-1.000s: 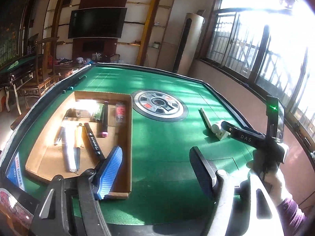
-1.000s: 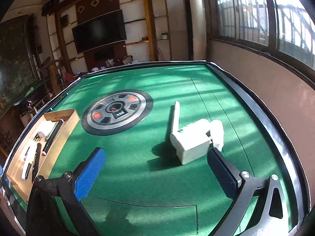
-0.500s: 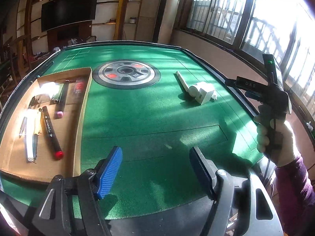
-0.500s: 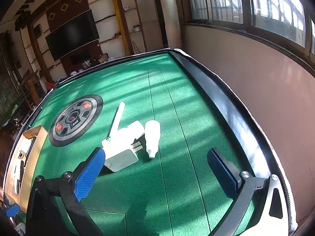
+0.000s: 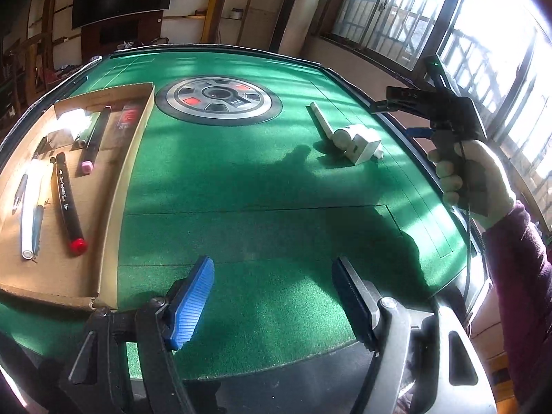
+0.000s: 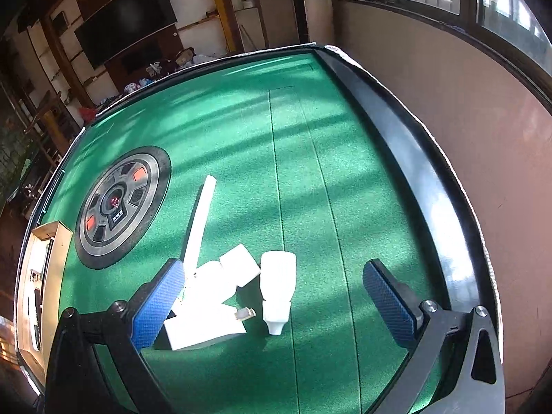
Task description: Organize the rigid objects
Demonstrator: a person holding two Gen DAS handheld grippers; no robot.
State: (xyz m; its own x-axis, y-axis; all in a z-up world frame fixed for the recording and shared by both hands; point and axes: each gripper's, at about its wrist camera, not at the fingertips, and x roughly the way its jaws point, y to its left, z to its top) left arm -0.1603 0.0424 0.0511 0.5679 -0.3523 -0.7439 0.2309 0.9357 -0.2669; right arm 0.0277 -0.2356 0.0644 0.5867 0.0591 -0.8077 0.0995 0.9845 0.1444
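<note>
Here the right gripper [image 6: 272,296] has its jaws spread wide and pinching nothing — the white pile sits right between and just ahead of them on the green desk [image 6: 345,172]. Inside that gap: a small white bottle [image 6: 277,289] near the middle, long axis running roughly along the gripper's pointing line, nozzle toward the camera. Just beside it, to the left in this view, a white plug block [image 6: 203,324] with metal prongs pointing at the bottle, partly behind the left-hand blue pad. A white stick [image 6: 201,220] runs away from the block toward the round centre disc [image 6: 120,203], and a smaller white box [image 6: 239,265] lies touching the pile.

The left gripper [image 5: 272,296] also has jaws spread, empty, hovering over bare felt near the desk's near edge — well apart from the pile [image 5: 355,139], which lies far ahead and to its right. The cardboard tray [image 5: 138,138] with pens and markers is to its left.

So the right hand is clearly nearer. Judgement: the bottle is the likely pick; its axis is along the jaws' line, so closing across its width should work — the risk is the left pad knocking the plug block.
</note>
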